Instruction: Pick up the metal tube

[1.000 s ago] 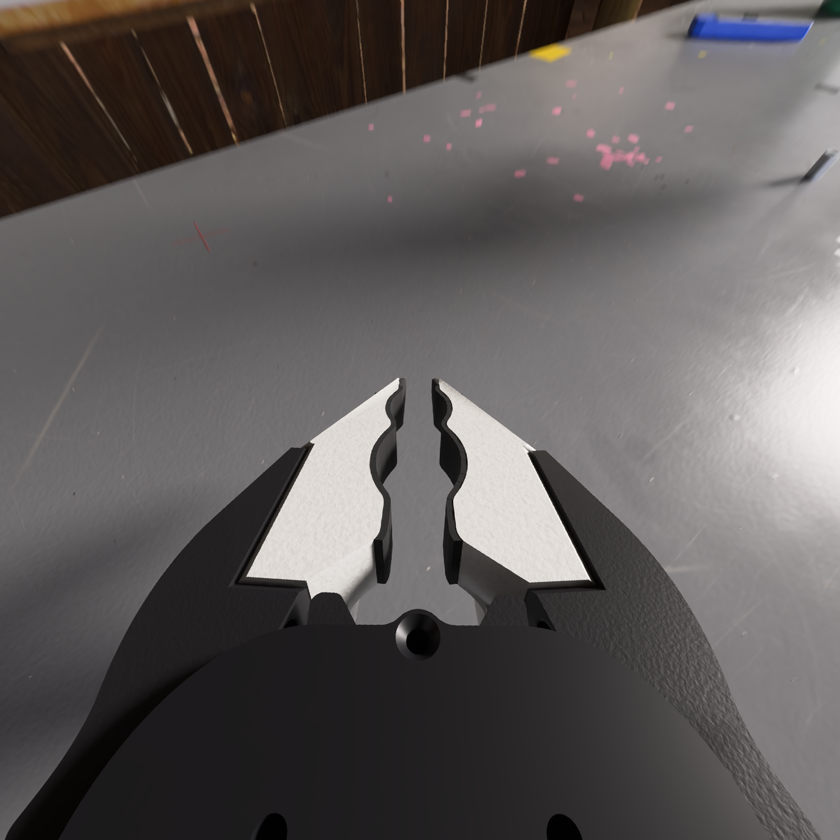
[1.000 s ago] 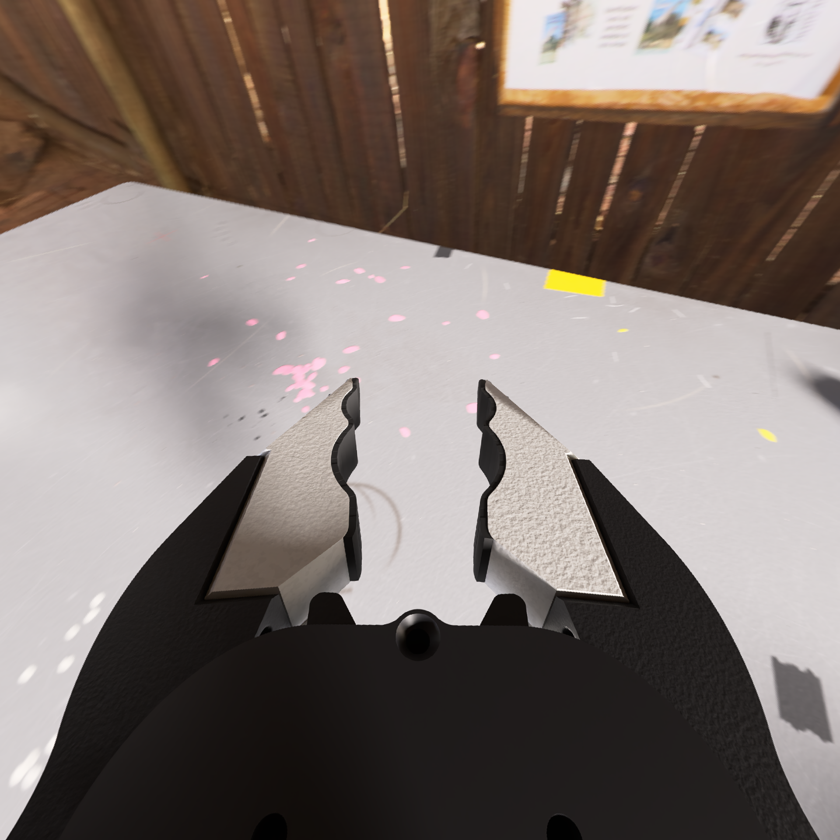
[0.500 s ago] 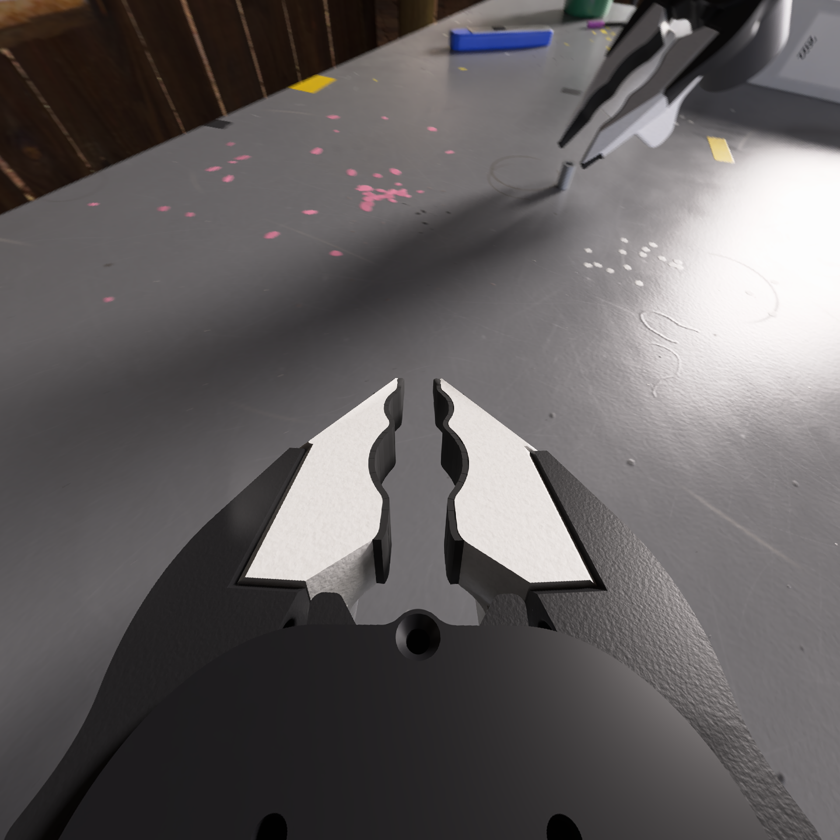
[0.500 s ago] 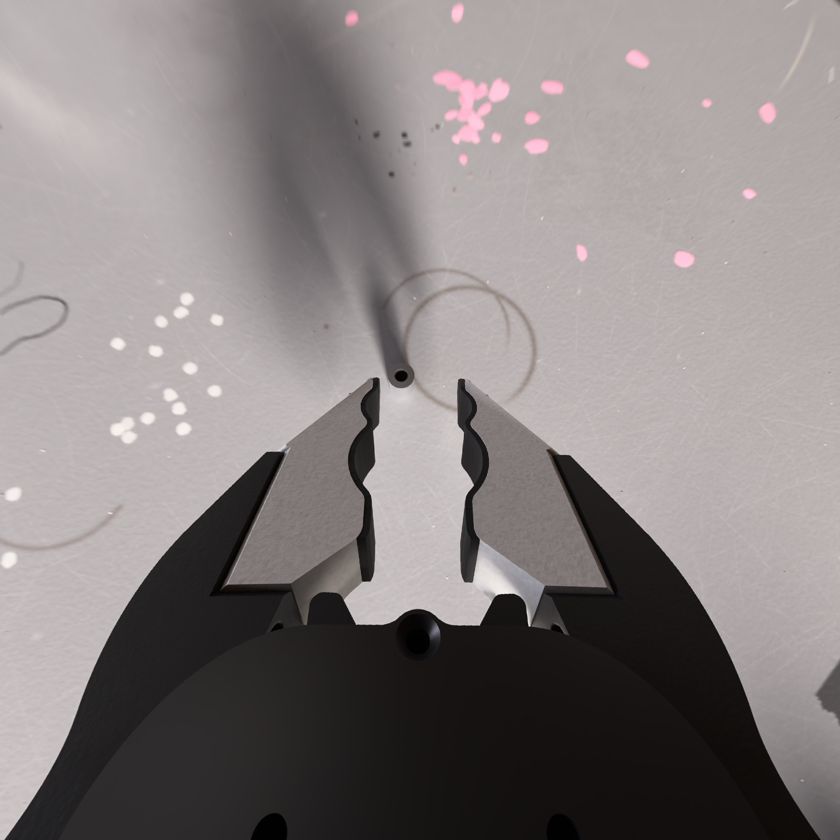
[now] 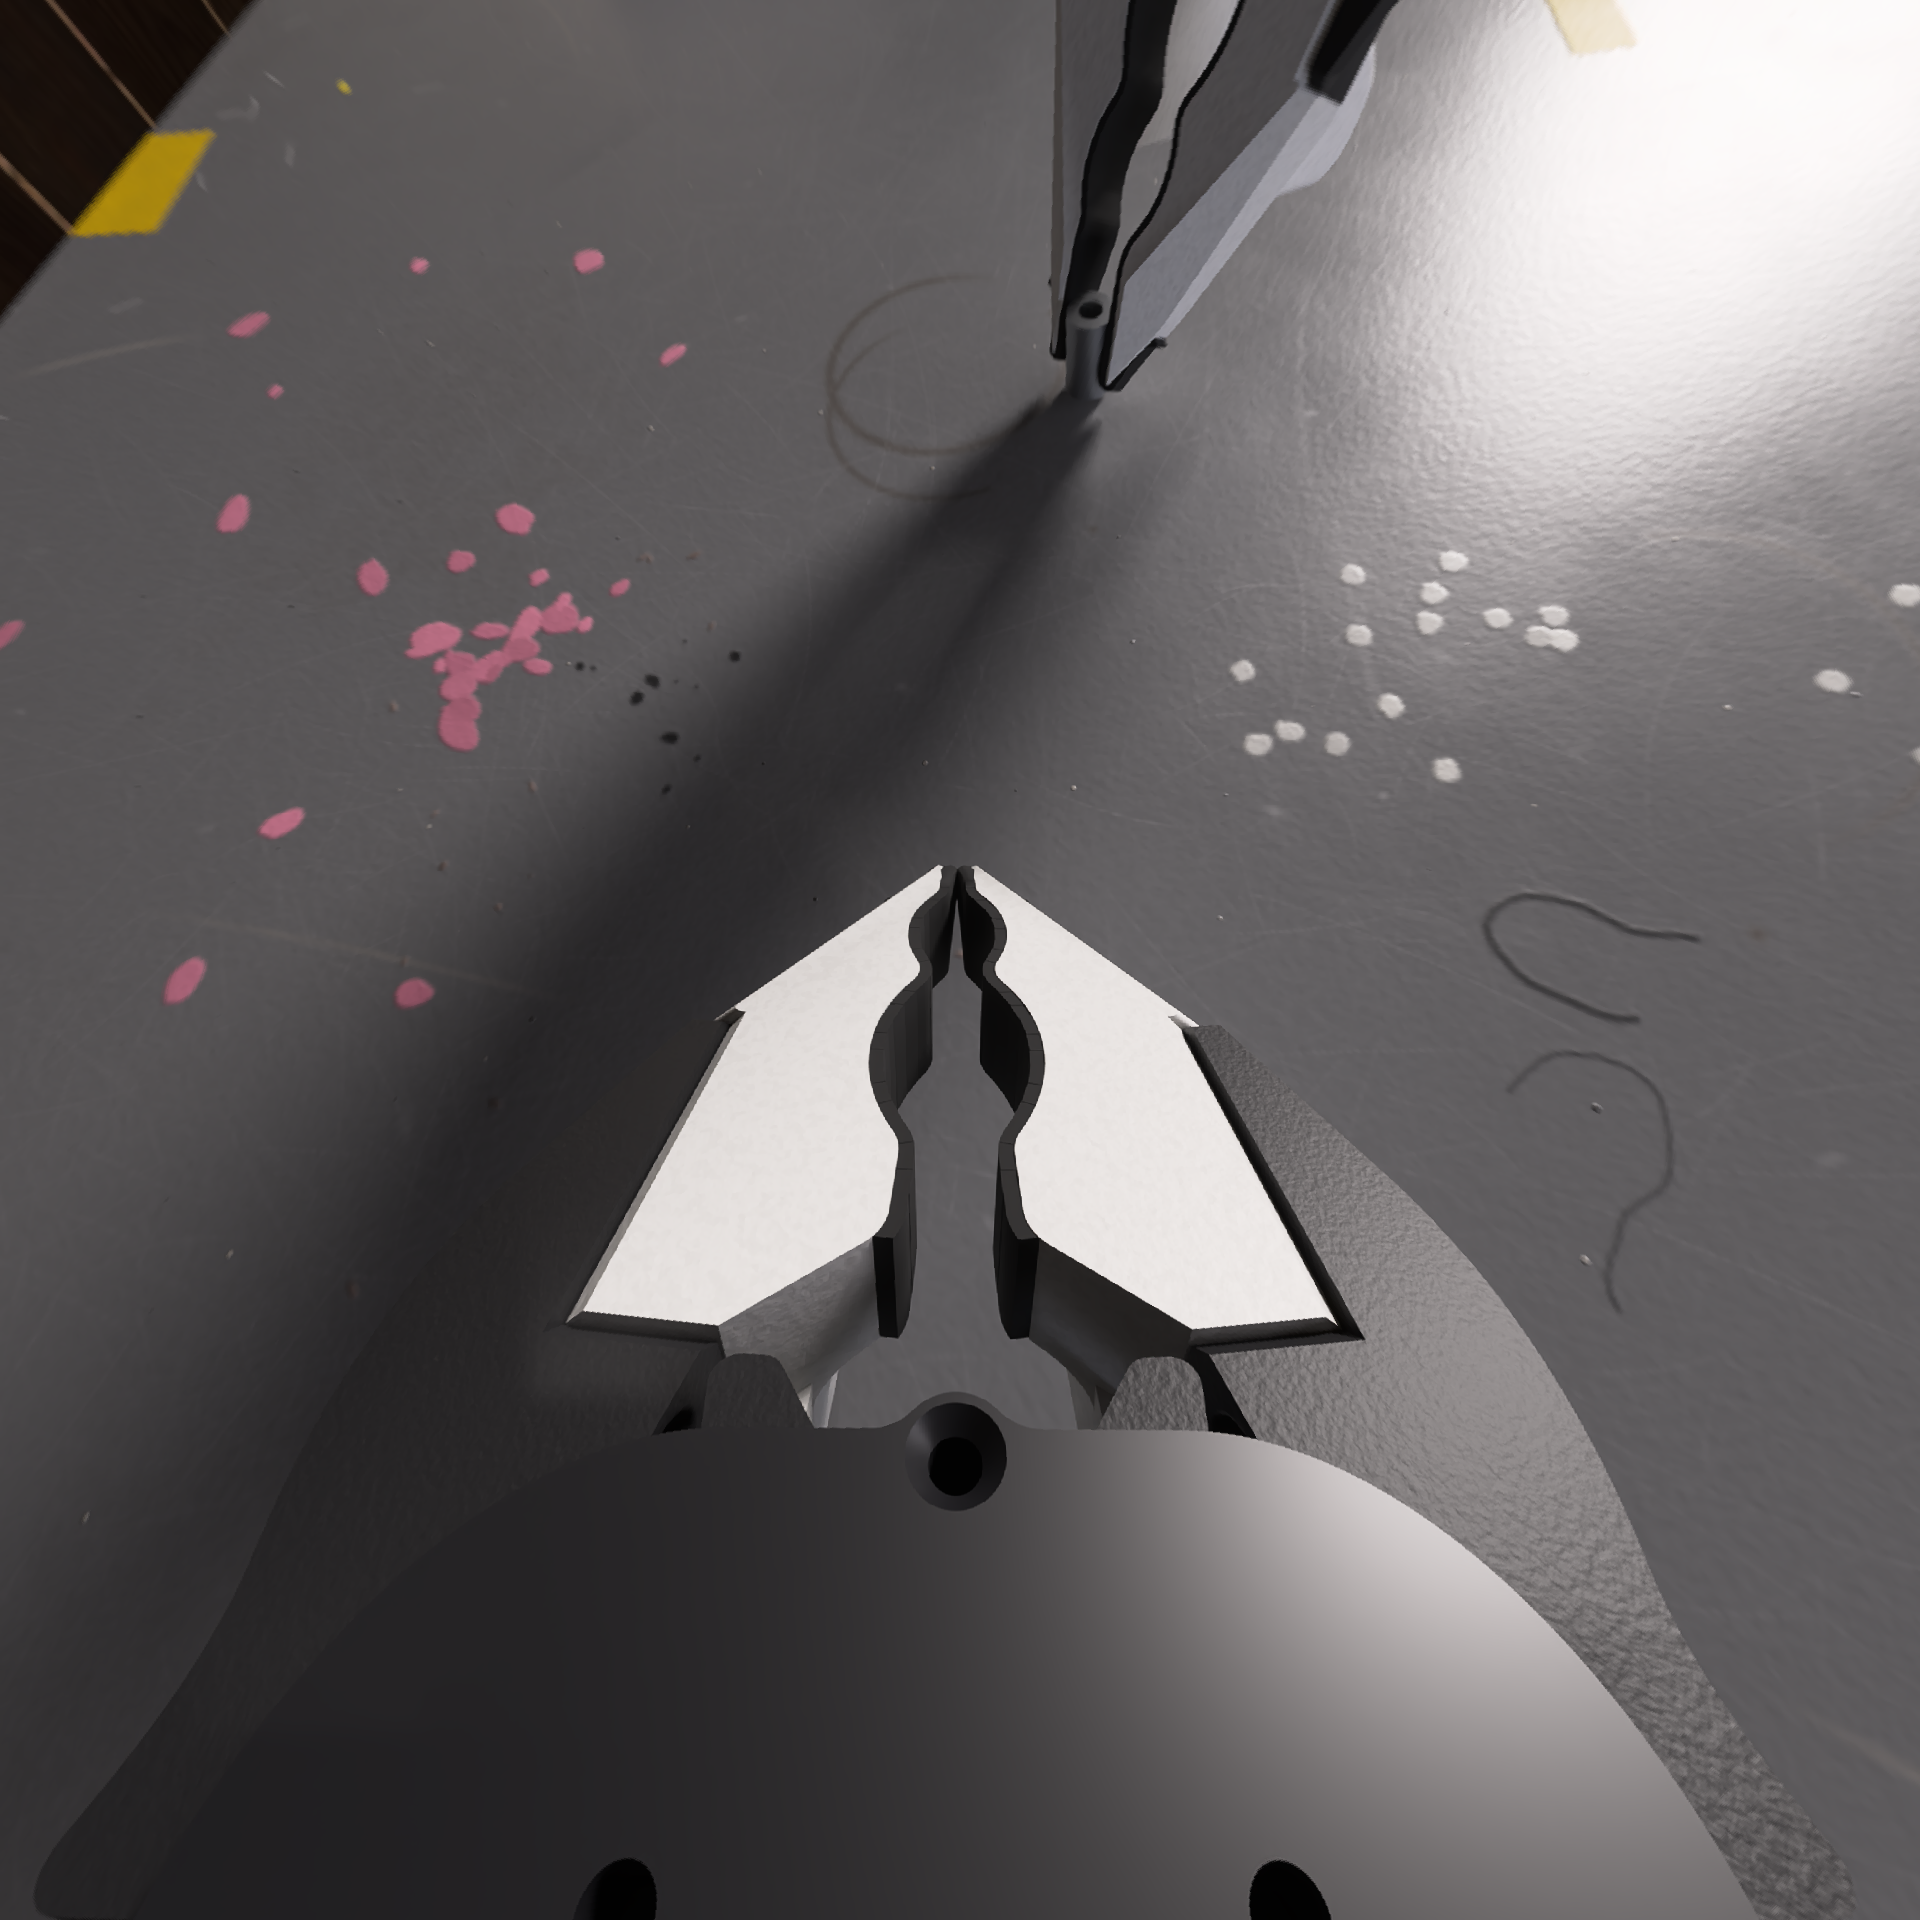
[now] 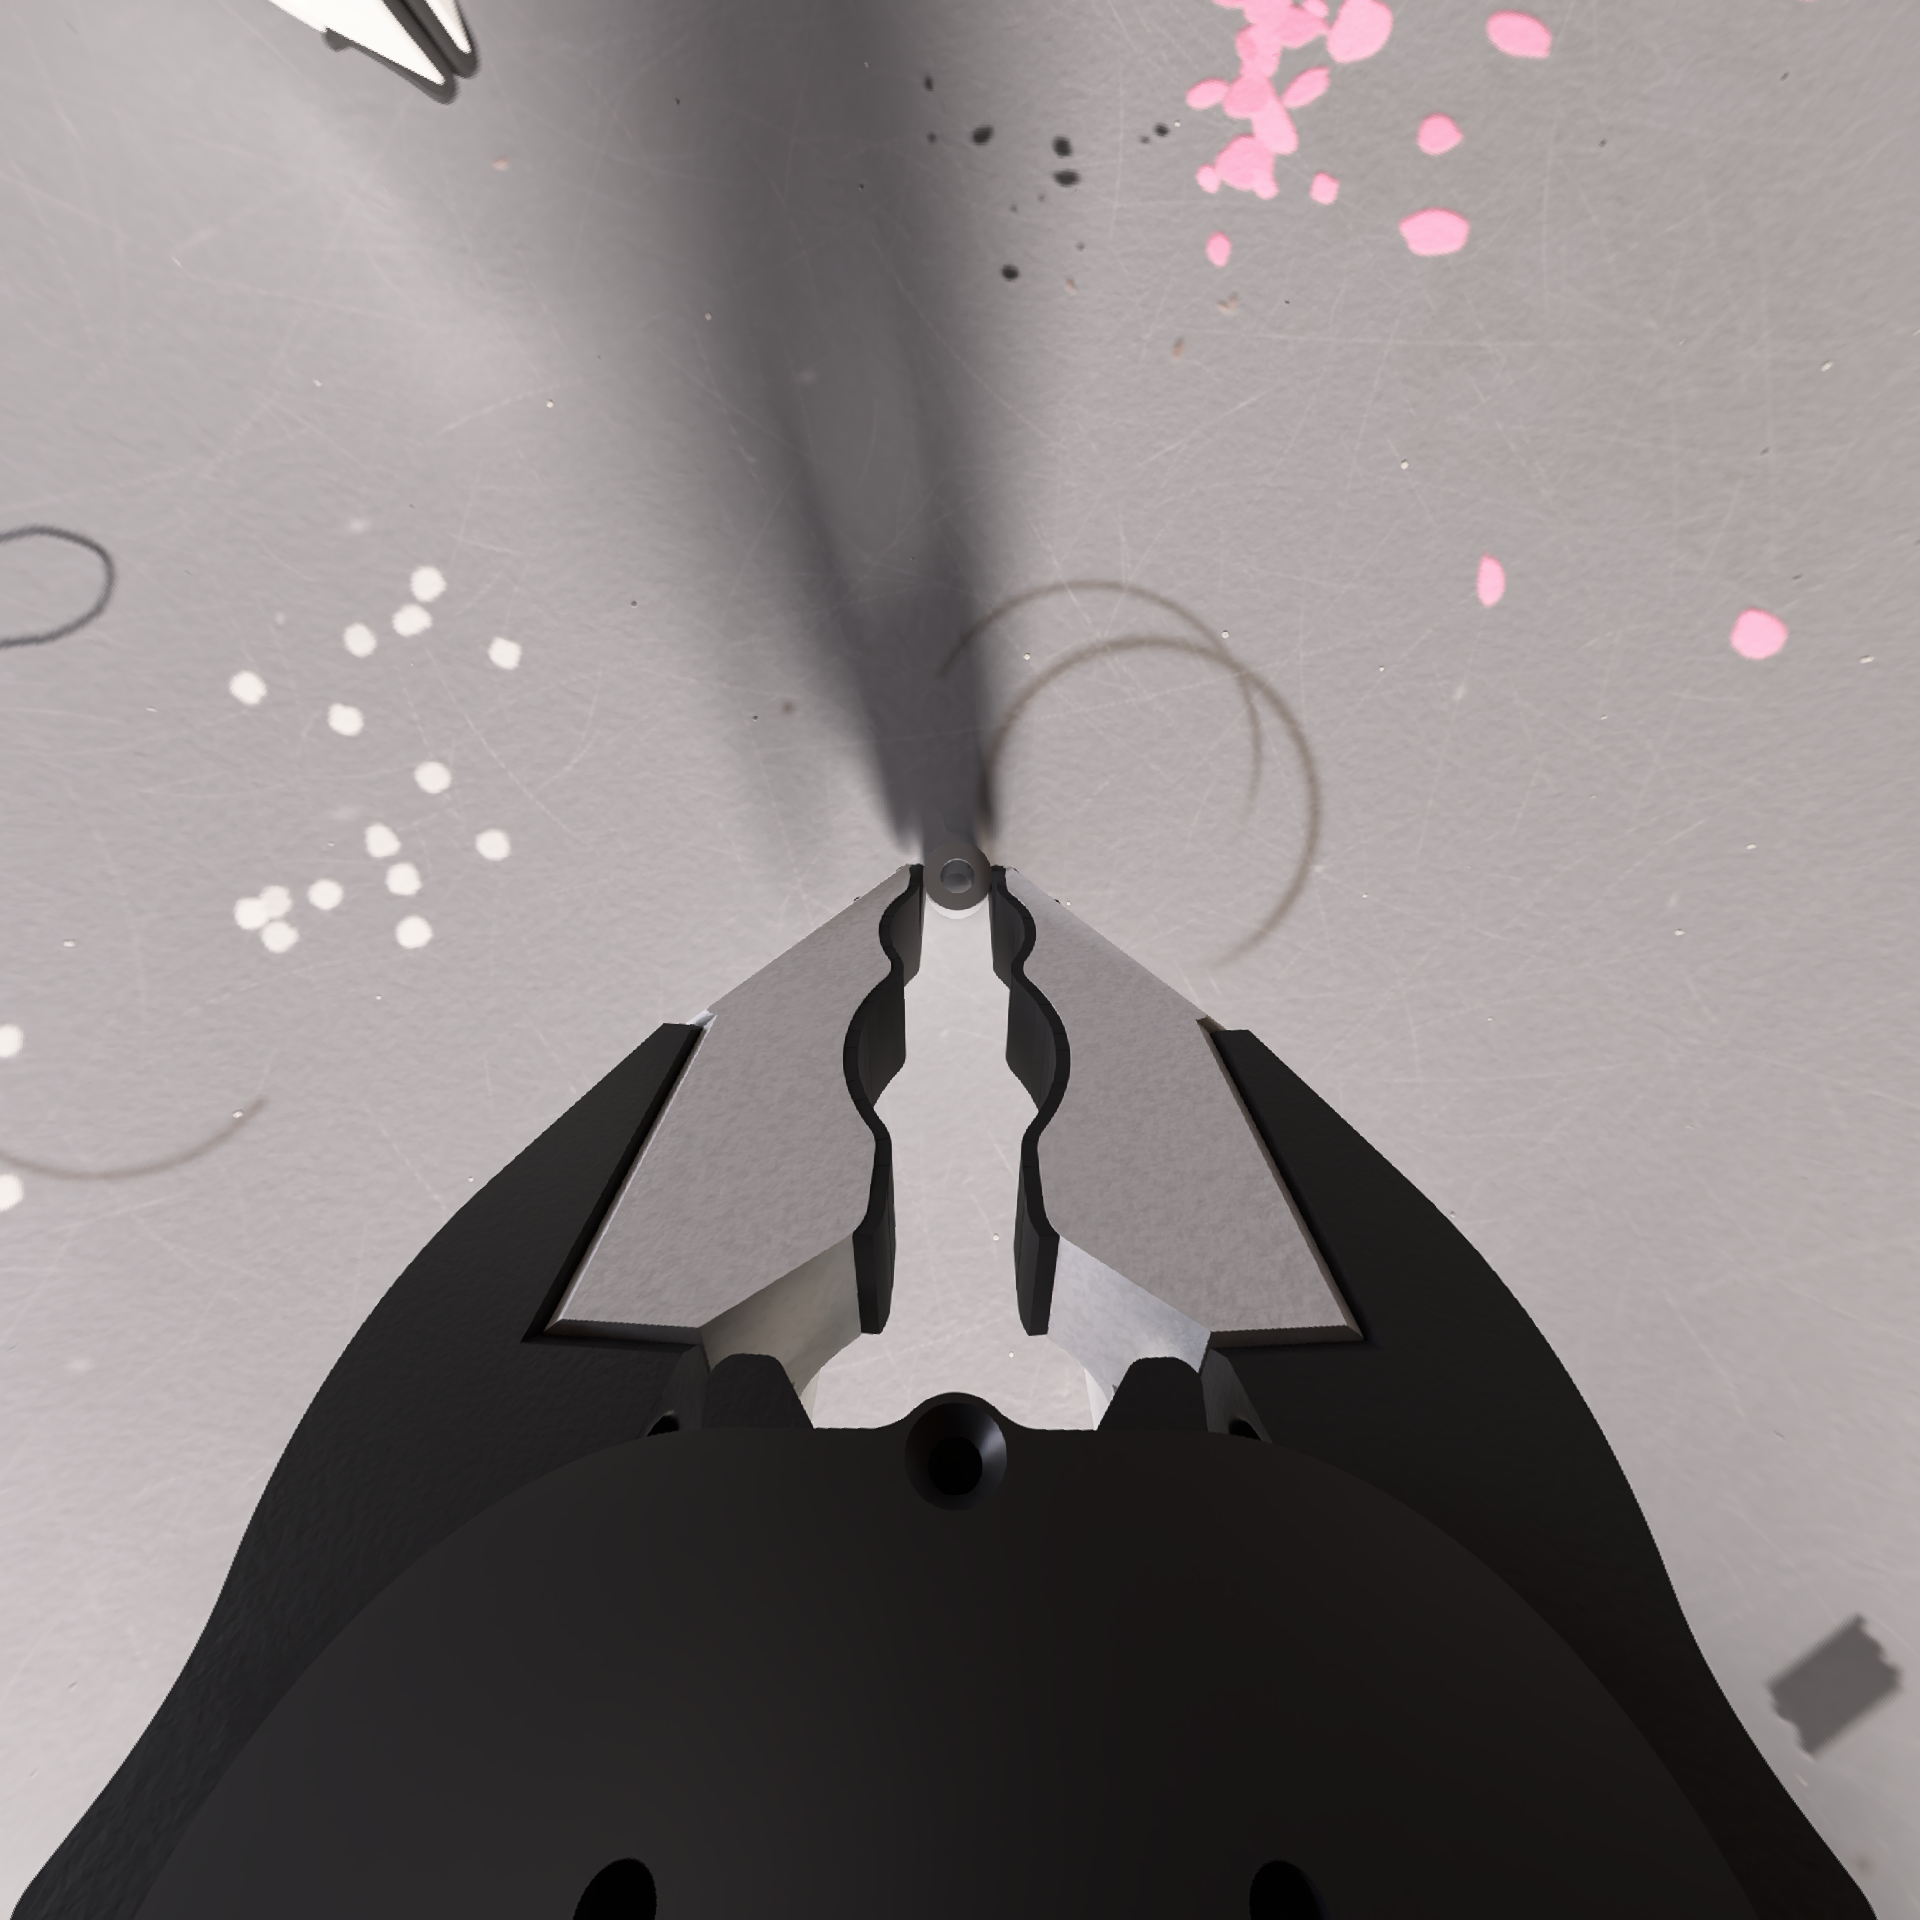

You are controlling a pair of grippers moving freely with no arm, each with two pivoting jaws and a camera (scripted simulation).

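Observation:
The metal tube (image 6: 956, 885) is a short, thin grey tube standing upright on the grey table (image 6: 1455, 935). In the right wrist view I look down its open top. My right gripper (image 6: 956, 891) is shut on the tube, which sits between its two fingertips. In the left wrist view the tube (image 5: 1088, 348) stands far ahead with its base on the table, and the right gripper (image 5: 1089, 358) comes down on it from above. My left gripper (image 5: 954, 902) is shut and empty, low over the table, well short of the tube. Its tips also show in the right wrist view (image 6: 400, 36).
The table carries pink paint spots (image 5: 488, 649), white spots (image 5: 1434, 644), faint ring marks (image 5: 904, 374) and dark squiggles (image 5: 1579, 966). A yellow tape patch (image 5: 145, 182) lies by the table edge next to the dark wooden wall (image 5: 31, 156). A tan tape piece (image 5: 1590, 21) lies far right.
My right gripper has come down over the tube and its fingers have shut on it. My left gripper has shut fully and moved closer to the tube.

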